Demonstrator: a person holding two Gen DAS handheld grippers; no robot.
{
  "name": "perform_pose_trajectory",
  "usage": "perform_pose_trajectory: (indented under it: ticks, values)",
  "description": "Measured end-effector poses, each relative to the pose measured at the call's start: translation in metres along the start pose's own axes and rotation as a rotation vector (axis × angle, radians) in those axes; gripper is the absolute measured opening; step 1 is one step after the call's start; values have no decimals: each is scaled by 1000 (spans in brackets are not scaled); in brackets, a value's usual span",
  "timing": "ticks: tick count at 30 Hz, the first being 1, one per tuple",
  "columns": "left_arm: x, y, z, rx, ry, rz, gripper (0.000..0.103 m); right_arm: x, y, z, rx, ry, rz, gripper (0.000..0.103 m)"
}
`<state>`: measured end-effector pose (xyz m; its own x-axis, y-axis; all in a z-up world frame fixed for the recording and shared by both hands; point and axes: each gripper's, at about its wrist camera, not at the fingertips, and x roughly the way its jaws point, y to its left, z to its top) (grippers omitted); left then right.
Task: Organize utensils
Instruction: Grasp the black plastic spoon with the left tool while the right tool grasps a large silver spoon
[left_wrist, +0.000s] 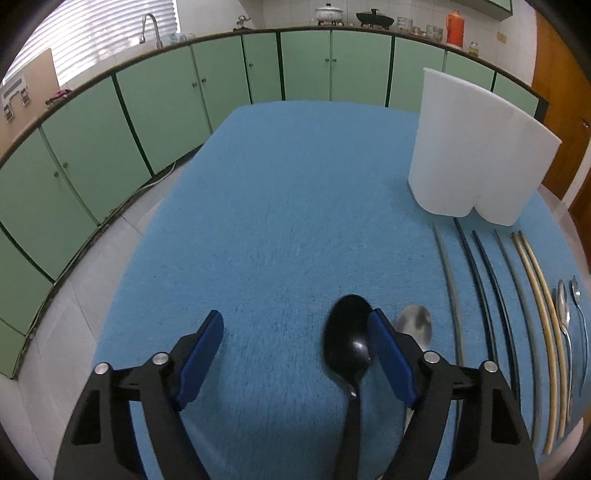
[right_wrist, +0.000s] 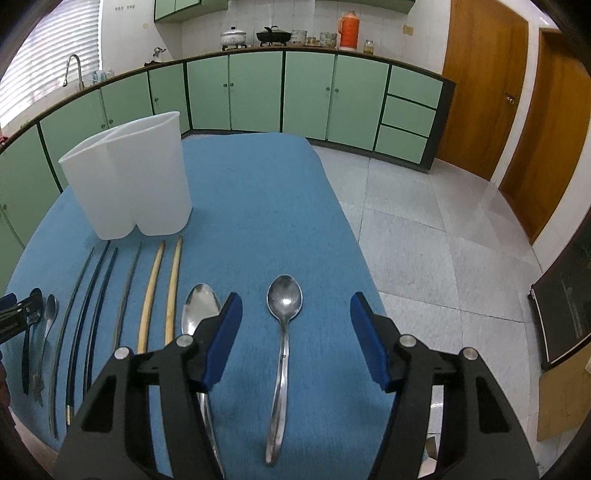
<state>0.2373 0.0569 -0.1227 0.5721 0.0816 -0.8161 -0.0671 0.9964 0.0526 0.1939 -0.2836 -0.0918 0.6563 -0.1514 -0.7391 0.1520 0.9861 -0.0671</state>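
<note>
None of the utensils had yet gone into the white holder, a two-part plastic container standing upright at the far side of the blue-covered desk; its inside could not be seen from either view, so this is a judgement from the full row laid out before it. That row lay flat on the cloth, handles toward the near edge. From the left came the black spoon, then a small steel spoon just beside it, then four dark chopsticks and a pale wooden pair, and last two large steel spoons, one near the wooden pair and the other farthest right.

The left hand-held gripper hung low over the desk with its jaws spread; the black spoon's bowl lay between them, against the inner side of the right jaw, and whether that pad touched it could not be told. Nothing was pinched.

The right hand-held gripper was likewise spread, straddling the handle of the rightmost steel spoon with clear cloth on both sides, so that spoon was not gripped either.

The task therefore appeared to stand at its very start: the first pick-ups were being lined up, and every piece remained to be lifted and dropped into the holder, presumably sorted by kind between its two parts.
</note>
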Motion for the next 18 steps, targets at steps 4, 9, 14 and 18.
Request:
perform_pose_trajectory:
  ticks: [4,9,14,18]
  values:
    - [4,-2,3,5,-2,-10,77,6,1,-1,-9,11,0,59]
    - [6,-3,7,17,-1,-15,77,11,2,0,-19,19,-8,59]
    - [2,-5,9,38,-8,-20,79,20,3,1,-16,31,-9,59]
    - [-5,-7,10,39,-17,-26,81,24,3,1,-17,39,-6,59]
